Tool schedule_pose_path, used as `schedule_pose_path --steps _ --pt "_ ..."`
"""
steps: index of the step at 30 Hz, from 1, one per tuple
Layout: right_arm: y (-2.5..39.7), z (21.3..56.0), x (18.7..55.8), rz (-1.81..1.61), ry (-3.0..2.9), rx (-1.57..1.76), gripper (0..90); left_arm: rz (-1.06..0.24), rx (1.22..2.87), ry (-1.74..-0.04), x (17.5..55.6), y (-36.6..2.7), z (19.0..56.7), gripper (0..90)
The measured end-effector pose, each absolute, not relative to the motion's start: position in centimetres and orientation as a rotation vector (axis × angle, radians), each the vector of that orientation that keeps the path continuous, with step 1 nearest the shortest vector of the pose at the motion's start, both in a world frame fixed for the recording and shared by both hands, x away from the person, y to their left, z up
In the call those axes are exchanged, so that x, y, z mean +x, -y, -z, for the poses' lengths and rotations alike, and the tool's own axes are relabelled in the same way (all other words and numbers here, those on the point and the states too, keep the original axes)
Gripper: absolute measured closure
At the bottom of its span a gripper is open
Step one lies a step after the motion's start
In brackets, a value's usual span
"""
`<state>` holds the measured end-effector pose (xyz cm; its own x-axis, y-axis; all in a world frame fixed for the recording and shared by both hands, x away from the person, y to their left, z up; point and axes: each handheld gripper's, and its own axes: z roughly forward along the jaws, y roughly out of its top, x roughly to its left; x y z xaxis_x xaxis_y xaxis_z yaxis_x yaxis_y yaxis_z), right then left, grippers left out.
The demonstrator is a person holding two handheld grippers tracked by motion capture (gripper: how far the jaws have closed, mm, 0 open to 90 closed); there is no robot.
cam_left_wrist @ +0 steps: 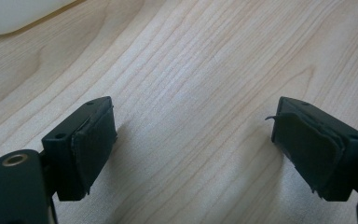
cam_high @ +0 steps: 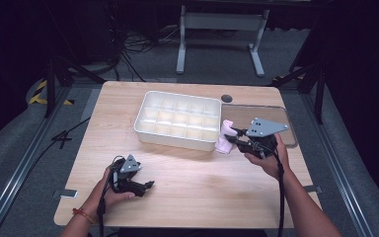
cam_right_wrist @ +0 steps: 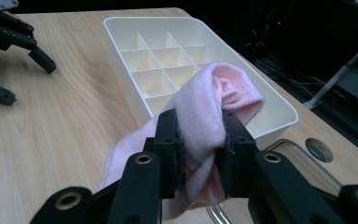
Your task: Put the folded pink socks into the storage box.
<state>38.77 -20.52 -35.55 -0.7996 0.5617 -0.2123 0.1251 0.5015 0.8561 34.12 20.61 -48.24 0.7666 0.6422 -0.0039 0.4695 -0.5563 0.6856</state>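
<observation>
High view: the right gripper (cam_high: 233, 137) sits near the right edge of the table (cam_high: 192, 197), just off the right end of the white divided tray (cam_high: 177, 120), with a pink sock (cam_high: 223, 138) bunched between it and the tray wall. Right gripper view shows its fingers (cam_right_wrist: 170, 140) closed tight on the pink sock (cam_right_wrist: 205, 116), the cloth pinched in the narrow gap and spilling out above and below; the upper fold of the sock hangs over the near corner of the tray (cam_right_wrist: 186, 60), in front of its square compartments. A clear flat lid (cam_high: 276, 118) lies on the table behind the right hand, against the tray's right end, and a small round hole (cam_high: 226, 98) is set in the table near the far edge.

The left gripper (cam_high: 148, 186) rests low over the near left part of the table, well apart from the tray. Left gripper view shows its fingers (cam_left_wrist: 93, 140) spread wide with bare wood grain between them and nothing held; a corner of the white tray (cam_left_wrist: 18, 14) shows at the top left.
</observation>
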Motion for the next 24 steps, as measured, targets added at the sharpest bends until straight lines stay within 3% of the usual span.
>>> schedule_pose_path --steps 24 --pt "18.5 34.6 42.0 -1.219 -2.239 0.594 72.2 -0.324 2.264 -0.825 34.1 -20.6 48.2 13.8"
